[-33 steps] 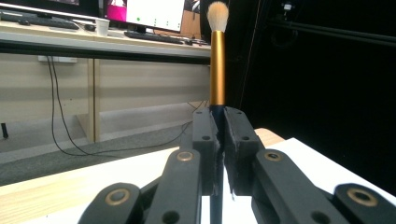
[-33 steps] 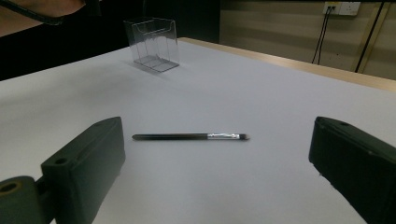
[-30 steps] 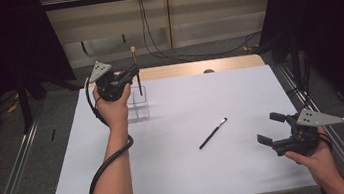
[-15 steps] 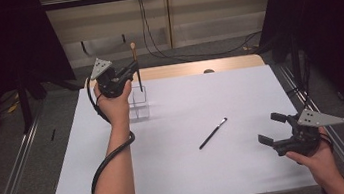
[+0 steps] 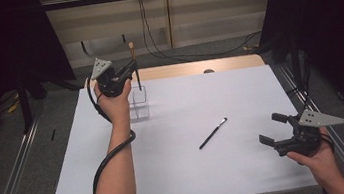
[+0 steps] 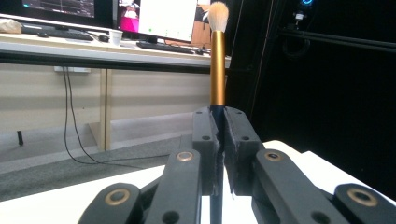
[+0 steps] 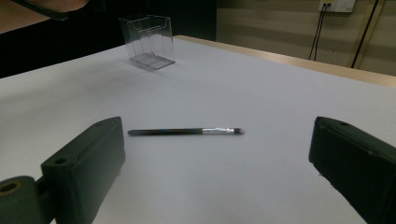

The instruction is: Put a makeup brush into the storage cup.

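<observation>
My left tool clamps the gold-handled brush upright, upper left; its pale bristles show close up. My right tool gapes, lower right.

The room is dim, and the sides of the high view are nearly black. The white table top is the brightest thing there, lit softly from above. The small brush lying on it has only a faint shadow. In the left gripper view, the gold brush is sharp, but the desk behind it is a bit fuzzy, and bright screens glare there. In the right gripper view, the table looks greyish blue, and the black jaws near the bottom are blurry.
</observation>
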{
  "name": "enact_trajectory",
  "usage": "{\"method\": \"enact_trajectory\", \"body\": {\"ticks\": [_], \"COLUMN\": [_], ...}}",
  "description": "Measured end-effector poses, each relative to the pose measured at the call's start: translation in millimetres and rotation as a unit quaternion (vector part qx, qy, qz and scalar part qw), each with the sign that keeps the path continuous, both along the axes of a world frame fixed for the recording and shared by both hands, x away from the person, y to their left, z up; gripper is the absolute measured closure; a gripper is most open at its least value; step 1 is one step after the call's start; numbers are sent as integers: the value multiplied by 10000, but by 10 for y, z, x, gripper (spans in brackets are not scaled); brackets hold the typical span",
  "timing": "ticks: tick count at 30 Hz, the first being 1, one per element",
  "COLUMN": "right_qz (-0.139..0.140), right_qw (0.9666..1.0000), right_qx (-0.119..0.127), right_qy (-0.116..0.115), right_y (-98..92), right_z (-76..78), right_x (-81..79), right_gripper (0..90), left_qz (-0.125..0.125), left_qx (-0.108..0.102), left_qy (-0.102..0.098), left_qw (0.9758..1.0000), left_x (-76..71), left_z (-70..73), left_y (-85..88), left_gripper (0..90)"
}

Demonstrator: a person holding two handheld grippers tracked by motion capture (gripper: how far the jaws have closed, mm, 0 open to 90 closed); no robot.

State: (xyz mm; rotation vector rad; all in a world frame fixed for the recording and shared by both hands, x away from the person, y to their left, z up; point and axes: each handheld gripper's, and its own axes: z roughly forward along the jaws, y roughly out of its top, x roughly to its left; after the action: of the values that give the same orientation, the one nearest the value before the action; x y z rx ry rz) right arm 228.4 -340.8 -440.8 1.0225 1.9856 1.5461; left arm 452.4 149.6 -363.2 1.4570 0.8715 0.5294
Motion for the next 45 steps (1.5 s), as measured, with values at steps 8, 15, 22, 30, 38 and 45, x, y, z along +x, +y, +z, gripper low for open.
{"method": "enact_trajectory", "body": {"ticks": [8, 15, 22, 30, 38, 45], "right_qz": [7, 24, 19, 38, 72, 78], "right_qw": [10000, 10000, 10000, 10000, 10000, 10000], "right_qx": [-14, -3, -5, -12, -17, 13], "right_qy": [1, 4, -4, 5, -15, -29], "right_y": [3, 6, 4, 9, 16, 22], "right_z": [-2, -1, -1, -1, 4, 11], "right_x": [2, 6, 5, -1, 1, 0], "right_gripper": [32, 32, 32, 32, 32, 31], "left_qz": [61, 89, 85, 30, 114, 116], "left_qx": [44, 73, 136, 196, 104, 127], "left_qy": [4, -11, -15, 20, 94, 127], "left_qw": [10000, 9999, 9999, 9998, 9998, 9998], "left_x": [3, 2, 9, 18, 5, -8], "left_z": [-39, -66, -99, -169, -227, -256], "left_y": [12, 4, -9, -25, -9, -14], "left_gripper": [841, 841, 841, 841, 841, 841]}}
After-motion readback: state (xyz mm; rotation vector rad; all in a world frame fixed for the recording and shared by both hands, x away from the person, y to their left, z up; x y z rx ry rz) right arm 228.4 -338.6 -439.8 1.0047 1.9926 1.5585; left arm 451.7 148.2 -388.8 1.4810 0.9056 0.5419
